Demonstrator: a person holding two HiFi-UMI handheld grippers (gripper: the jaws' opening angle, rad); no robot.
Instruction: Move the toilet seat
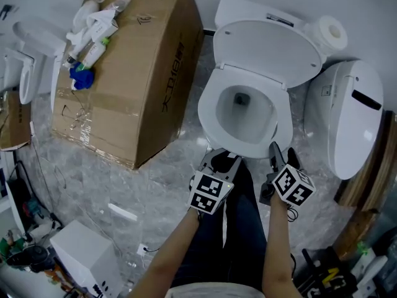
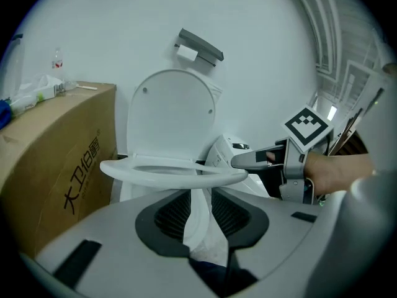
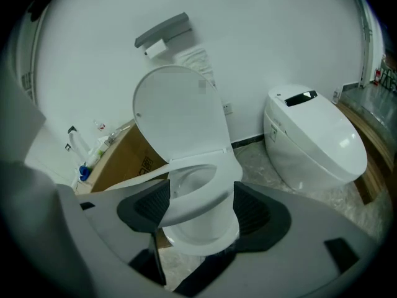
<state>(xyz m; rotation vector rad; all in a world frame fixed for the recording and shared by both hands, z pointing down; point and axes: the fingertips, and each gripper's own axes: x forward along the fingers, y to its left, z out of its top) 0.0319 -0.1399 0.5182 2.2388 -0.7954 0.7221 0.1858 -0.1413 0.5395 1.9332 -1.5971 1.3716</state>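
The white toilet (image 1: 245, 107) stands with its lid (image 1: 267, 48) up against the tank. The seat ring (image 1: 209, 113) lies low over the bowl. Both grippers are at the bowl's front rim. My left gripper (image 1: 222, 160) is at the front left. In the left gripper view its jaws (image 2: 200, 213) stand partly apart just under the seat ring (image 2: 173, 169), with only the bowl's front showing through the gap. My right gripper (image 1: 277, 157) is at the front right, wide open. In the right gripper view (image 3: 201, 213) the seat's front (image 3: 205, 188) passes between its pads untouched.
A large cardboard box (image 1: 124, 73) with bottles and tubes on top stands left of the toilet. A second white toilet (image 1: 353, 117) is close on the right. A paper roll (image 1: 330, 33) sits on the tank. A white box (image 1: 84, 253) is on the marble floor, lower left.
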